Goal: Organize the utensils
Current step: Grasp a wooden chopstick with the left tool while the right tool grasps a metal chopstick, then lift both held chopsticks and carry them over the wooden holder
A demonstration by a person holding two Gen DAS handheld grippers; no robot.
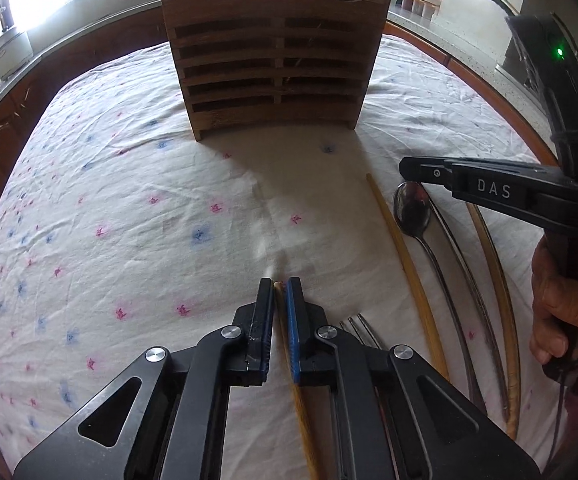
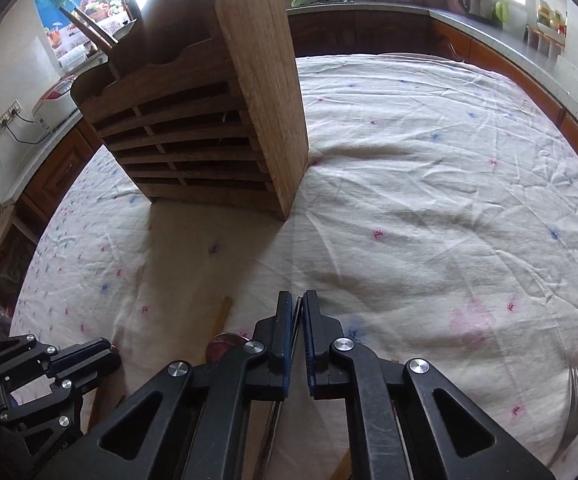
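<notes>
while the slatted brown wooden utensil holder (image 1: 275,60) stands ahead, the left gripper (image 1: 277,286) clamps a tan wooden chopstick (image 1: 289,364). the right gripper (image 2: 298,300) grips a thin dark metal utensil (image 2: 296,322).

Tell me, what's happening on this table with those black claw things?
A person is sorting cutlery by hand-held tools. The left claw is shut on a pale wooden chopstick; the right claw pinches a thin dark metal utensil. A slatted brown wooden holder stands ahead, while a shiny metal spoon lies on the flowered white cloth.

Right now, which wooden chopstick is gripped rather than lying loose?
The chopstick between the left gripper fingers; the other chopstick lies loose beside the spoon.
</notes>
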